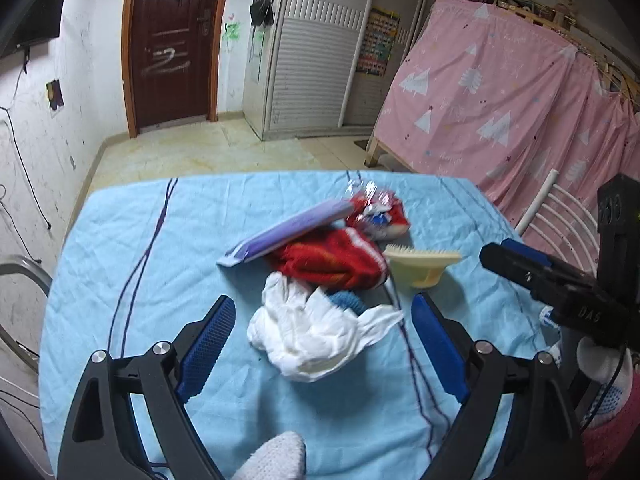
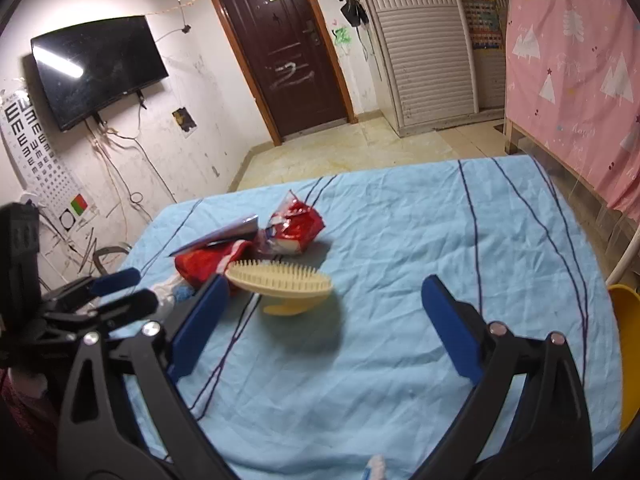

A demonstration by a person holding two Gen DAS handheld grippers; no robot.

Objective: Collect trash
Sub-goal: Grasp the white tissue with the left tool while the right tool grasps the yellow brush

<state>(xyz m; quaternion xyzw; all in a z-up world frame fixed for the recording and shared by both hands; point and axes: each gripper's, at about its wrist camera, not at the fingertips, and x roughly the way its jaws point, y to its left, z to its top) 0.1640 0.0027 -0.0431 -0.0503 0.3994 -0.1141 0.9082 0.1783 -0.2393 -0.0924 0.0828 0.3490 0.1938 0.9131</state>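
L tongs (image 1: pixel 323 312) open over crumpled tissue (image 1: pixel 316 336), R tongs (image 2: pixel 322 294) open nr brush (image 2: pixel 280 282)

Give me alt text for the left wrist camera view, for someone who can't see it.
The open left tool hovers around a crumpled white tissue on a light blue tablecloth. Beyond it lie a red cloth, a purple flat packet, a red snack wrapper and a cream brush. The right tool enters from the right.

Item layout on the table (image 1: pixel 120 240), referenced to the knitted cloth (image 1: pixel 328 260)

Flat packet (image 1: pixel 288 232) overlaps the cloth's far-left edge; snack wrapper (image 1: pixel 378 212) behind it; brush (image 1: pixel 420 264) just right; crumpled tissue (image 1: pixel 316 332) in front, touching; left gripper (image 1: pixel 324 320) straddles the tissue.
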